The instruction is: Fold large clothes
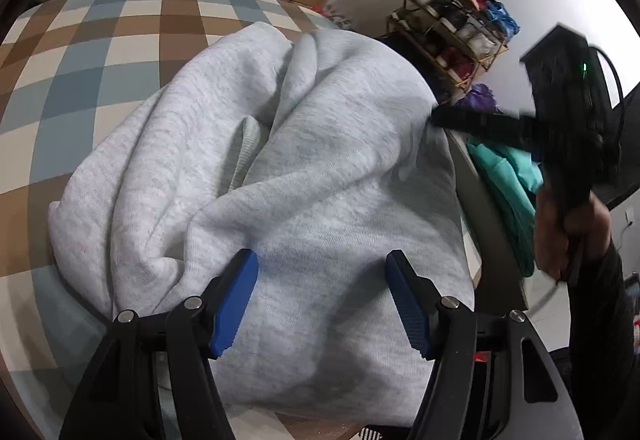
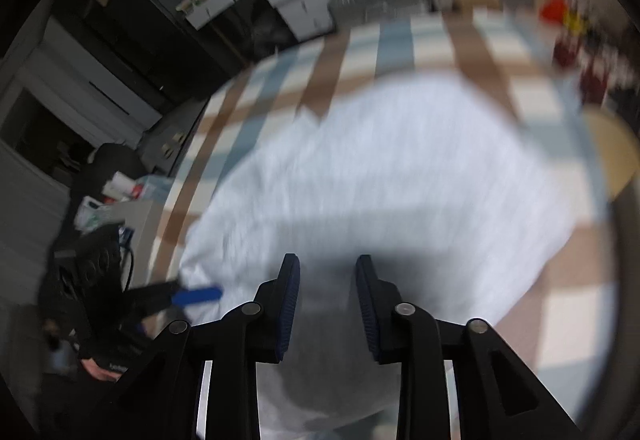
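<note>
Sweatshirt (image 1: pixel 280 167) lies bunched on the checked tablecloth (image 1: pixel 80 79), light grey, already doubled over itself with deep creases down the middle. From my left wrist camera it fills everything from 10 to 2 o'clock ahead of the fingers, its long axis running roughly from 7 o'clock near me up to 1 o'clock at the far edge.

Left gripper (image 1: pixel 322 300): jaws stand apart, blue pads clear of the cloth, nothing between them but the near hem below.

Right gripper (image 2: pixel 327 304): jaws part-way closed, with a gap between them. That camera is smeared by motion, so I cannot tell whether any fabric is pinched there; it looks more like bare air over the cloth. In the left view it sits at 3 o'clock, at the garment's right edge, with the hand (image 1: pixel 568 236) holding it below.

My read: the near hem is closest to the left gripper, dead ahead at 12; the right gripper is nearer the far right corner. The next fold likely turns on taking those two points together and carrying them across the long axis.
</note>
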Tool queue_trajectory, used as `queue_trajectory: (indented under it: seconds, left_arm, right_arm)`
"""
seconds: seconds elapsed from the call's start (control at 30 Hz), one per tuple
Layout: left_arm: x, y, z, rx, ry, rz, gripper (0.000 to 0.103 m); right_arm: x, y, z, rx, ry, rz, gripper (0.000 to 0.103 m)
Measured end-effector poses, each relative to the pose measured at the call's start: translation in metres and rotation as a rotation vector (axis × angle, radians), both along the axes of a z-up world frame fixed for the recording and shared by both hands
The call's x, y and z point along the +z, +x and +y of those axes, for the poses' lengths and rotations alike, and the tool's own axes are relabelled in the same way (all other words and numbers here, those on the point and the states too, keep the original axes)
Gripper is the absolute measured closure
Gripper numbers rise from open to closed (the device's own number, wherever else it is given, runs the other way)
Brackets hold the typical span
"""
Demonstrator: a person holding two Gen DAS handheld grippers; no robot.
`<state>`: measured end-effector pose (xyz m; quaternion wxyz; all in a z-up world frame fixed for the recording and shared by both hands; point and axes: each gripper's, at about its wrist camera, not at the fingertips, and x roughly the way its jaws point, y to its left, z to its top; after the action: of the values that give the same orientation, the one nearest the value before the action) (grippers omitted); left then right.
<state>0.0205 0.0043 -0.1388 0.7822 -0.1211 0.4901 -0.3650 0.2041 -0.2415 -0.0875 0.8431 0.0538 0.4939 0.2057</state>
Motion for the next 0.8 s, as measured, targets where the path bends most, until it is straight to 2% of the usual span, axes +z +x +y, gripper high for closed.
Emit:
queue_trajectory:
  seconds: [0.13,0.2,0.3,0.37,0.43,0.53,0.6,0.7,0.8]
  left_arm:
    - [-0.007,0.003,0.006,-0.002,-0.054,0.036,0.042]
    - [-0.008,0.005,0.010,-0.007,-0.070,0.042,0.042]
    - [-0.008,0.005,0.005,-0.007,-0.070,0.047,0.042]
    - [-0.006,0.010,-0.004,0.004,-0.055,0.044,0.042]
    - [-0.006,0.012,-0.003,0.010,-0.070,0.057,0.042]
    - [-0.005,0.012,-0.002,0.005,-0.093,0.070,0.042]
    - [-0.005,0.010,0.000,0.003,-0.105,0.078,0.042]
    - [-0.005,0.009,-0.002,0.006,-0.094,0.076,0.042]
    - [-0.004,0.008,-0.003,0.019,-0.088,0.080,0.042]
  right_arm:
    - [-0.008,0.030,0.030,0.057,-0.193,0.024,0.074]
    - [-0.028,0.047,0.053,0.099,-0.330,0.060,0.074]
    - [-0.062,0.062,0.070,0.138,-0.464,0.137,0.075]
    - [-0.077,0.065,0.081,0.146,-0.532,0.143,0.076]
    - [-0.077,0.071,0.084,0.133,-0.548,0.152,0.076]
    - [-0.067,0.076,0.079,0.132,-0.517,0.165,0.077]
    - [-0.045,0.076,0.073,0.120,-0.468,0.130,0.079]
    - [-0.012,0.079,0.066,0.079,-0.419,0.053,0.076]
    - [-0.017,0.091,0.067,0.064,-0.453,0.076,0.076]
